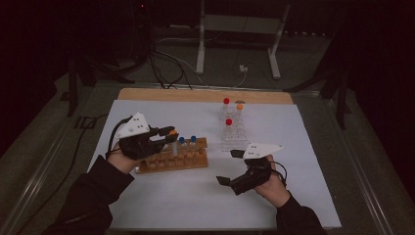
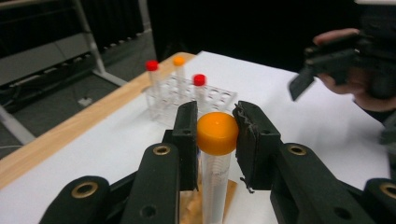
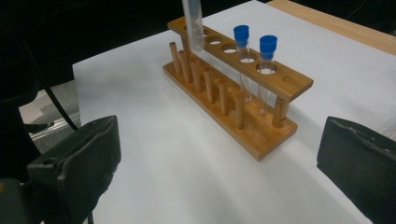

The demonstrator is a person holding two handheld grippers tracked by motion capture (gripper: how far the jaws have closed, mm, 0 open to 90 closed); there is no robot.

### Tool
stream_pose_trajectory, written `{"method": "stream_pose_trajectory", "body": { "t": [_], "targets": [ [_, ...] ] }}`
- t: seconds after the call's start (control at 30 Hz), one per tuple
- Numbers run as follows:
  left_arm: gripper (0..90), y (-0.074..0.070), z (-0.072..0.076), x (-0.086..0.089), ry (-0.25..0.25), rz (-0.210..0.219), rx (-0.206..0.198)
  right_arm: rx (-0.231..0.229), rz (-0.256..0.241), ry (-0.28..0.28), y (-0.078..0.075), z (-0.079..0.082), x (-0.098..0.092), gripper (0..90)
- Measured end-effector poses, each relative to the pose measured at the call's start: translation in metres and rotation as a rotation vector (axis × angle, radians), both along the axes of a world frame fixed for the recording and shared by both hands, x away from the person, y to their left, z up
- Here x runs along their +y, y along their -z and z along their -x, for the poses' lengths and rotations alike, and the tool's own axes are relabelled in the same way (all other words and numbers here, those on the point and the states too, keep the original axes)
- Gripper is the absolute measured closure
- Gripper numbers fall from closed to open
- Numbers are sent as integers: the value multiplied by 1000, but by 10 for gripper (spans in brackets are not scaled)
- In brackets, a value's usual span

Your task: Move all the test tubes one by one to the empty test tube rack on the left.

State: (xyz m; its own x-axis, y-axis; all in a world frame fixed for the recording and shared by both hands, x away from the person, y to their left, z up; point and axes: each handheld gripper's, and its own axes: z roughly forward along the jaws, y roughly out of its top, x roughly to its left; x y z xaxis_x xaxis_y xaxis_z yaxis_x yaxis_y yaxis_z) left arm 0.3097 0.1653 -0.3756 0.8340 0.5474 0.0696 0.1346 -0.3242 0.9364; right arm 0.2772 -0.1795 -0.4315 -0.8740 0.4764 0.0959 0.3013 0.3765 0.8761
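My left gripper (image 2: 217, 133) clamps the orange-capped tube (image 2: 217, 140) upright just above the wooden rack (image 1: 172, 159) – my right gripper (image 1: 234, 167), jaws wide apart, hovers near that rack's right end

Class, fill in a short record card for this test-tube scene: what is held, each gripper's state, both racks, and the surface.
Held item: orange-capped tube, above the wooden rack
Left gripper: shut on the tube's cap
Right gripper: open, holding nothing
Wooden rack: two blue-capped tubes standing in it
Clear rack: two red-capped tubes, one orange-capped
Surface: white table sheet
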Motion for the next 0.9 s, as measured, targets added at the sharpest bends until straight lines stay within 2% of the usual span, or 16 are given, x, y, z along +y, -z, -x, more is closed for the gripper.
{"method": "stream_pose_trajectory", "body": {
  "t": [0.23,0.47,0.73,0.9],
  "targets": [
    [719,3,-11,5,-56,17,-28,-8,1,-1,-1,0,-2,0],
    [719,16,-23,5,-95,31,-21,-9,0,-1,0,0,-3,0],
    [719,38,-32,6,-127,61,19,-9,2,-5,1,-1,-4,0],
    [718,52,-34,2,-129,43,42,-7,5,-11,1,-1,-4,0]
  ]
}}
